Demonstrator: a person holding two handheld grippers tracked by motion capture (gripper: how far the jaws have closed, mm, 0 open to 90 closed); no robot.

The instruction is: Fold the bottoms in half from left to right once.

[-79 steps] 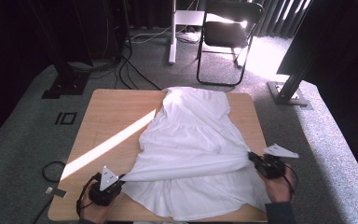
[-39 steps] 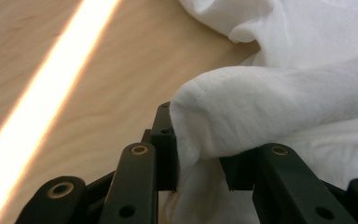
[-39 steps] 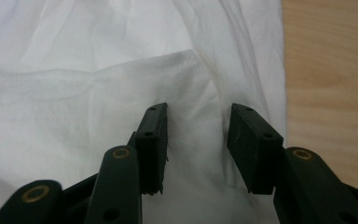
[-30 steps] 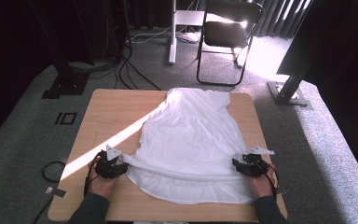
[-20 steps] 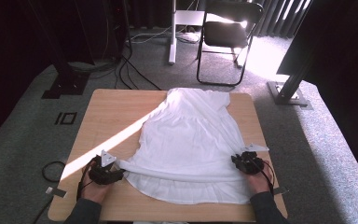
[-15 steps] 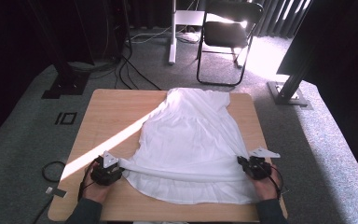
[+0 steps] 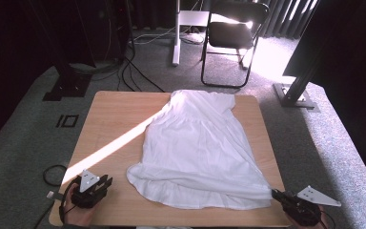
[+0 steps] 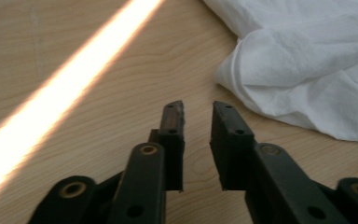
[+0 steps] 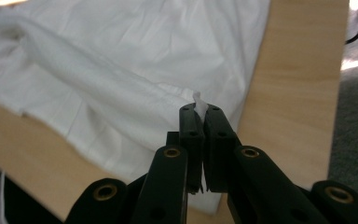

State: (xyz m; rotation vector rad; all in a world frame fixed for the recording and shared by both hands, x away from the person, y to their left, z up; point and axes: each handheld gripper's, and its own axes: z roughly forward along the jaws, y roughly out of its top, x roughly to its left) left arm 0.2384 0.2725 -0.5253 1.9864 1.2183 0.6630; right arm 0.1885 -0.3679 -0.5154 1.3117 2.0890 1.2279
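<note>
— White cloth, wasn't it? What did the high view show?

— A white garment (image 7: pixel 198 150) lay spread on the wooden tabletop (image 7: pixel 119 119), collar end away from the person, hem toward the near edge. The right claw (image 7: pixel 277 194) sat at the near right corner, pinching the hem's right tip. The left claw (image 7: pixel 106 181) rested near the near left corner, apart from the cloth, a sunlit stripe (image 7: pixel 109 148) crossing the wood beside it.

— And the left gripper view?

— The left claw (image 8: pixel 196 112) had just been opening a little; its jaws stood slightly parted over bare wood, nothing between them. The garment's (image 8: pixel 307 60) folded corner lay to the right, not touching.

— The right gripper view?

— The right claw (image 9: pixel 200 112) was clamped tight on a small tuft of the garment (image 9: pixel 121 70), which poked out above its tips. The fabric stretched from there across the tabletop (image 9: pixel 298 84).
</note>
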